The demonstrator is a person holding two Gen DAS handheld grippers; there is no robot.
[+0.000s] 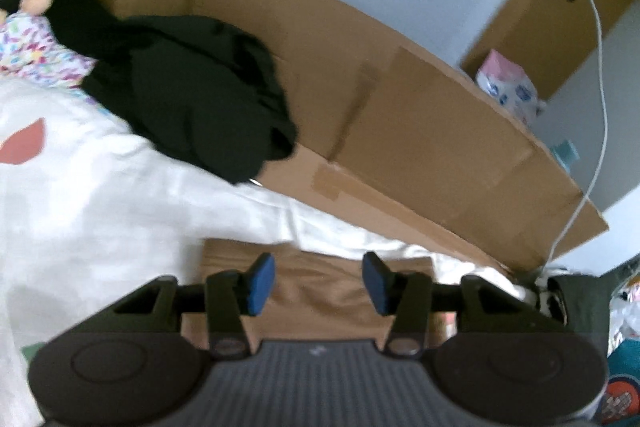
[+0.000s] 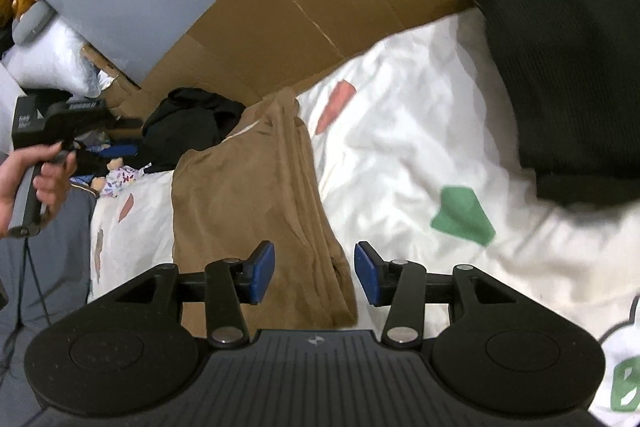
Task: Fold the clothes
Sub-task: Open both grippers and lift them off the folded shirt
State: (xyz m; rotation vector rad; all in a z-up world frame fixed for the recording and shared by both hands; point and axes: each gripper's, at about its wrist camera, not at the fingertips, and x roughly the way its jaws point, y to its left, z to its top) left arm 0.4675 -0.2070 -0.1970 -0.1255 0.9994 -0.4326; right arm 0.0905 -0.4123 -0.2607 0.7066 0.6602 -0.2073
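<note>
Left gripper [image 1: 318,283] jaws apart, nothing gripped, above folded tan garment [image 1: 320,291] on white bedsheet [image 1: 100,187]; black clothes [image 1: 192,95] piled by cardboard [image 1: 420,131] along far edge. Right gripper [image 2: 315,273] jaws apart, empty, over tan garment's near end; black fabric [image 2: 568,47] toward sheet's right edge.

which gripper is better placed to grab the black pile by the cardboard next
Probably the left gripper: it is open and faces the black pile directly. The right gripper, also open, hangs over the folded tan garment, farther from that pile.
</note>
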